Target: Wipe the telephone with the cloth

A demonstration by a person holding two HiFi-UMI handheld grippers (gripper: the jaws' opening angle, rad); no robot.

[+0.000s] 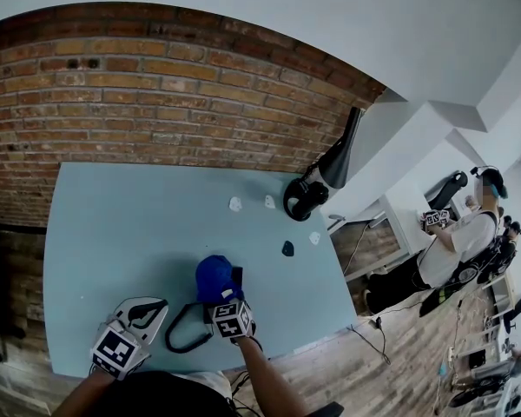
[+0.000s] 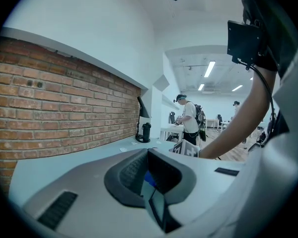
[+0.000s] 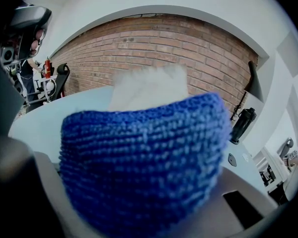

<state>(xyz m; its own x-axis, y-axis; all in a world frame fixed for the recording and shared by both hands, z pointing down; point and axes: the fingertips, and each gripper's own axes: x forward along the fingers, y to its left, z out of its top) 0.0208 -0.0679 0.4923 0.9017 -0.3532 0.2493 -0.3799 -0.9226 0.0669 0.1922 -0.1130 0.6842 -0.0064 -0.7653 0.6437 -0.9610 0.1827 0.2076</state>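
Two grippers, one job: my right gripper (image 1: 223,295) has its fingers clamped on the blue cloth (image 1: 215,276), which sits right on the black telephone (image 1: 237,276) near the table (image 1: 113,224) front edge. My left gripper (image 1: 156,308), fingers pressed together and empty, waits just left. Right's nearer, so I reckon it wipes.

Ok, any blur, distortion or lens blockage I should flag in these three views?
Head view: sharp and evenly lit, but fisheye bows the brick wall and table. Left gripper view: dark vignetted corners, telephone crowding the lower frame, ceiling lights blown out. Right gripper view: the cloth fills most of the frame, slightly blurred.
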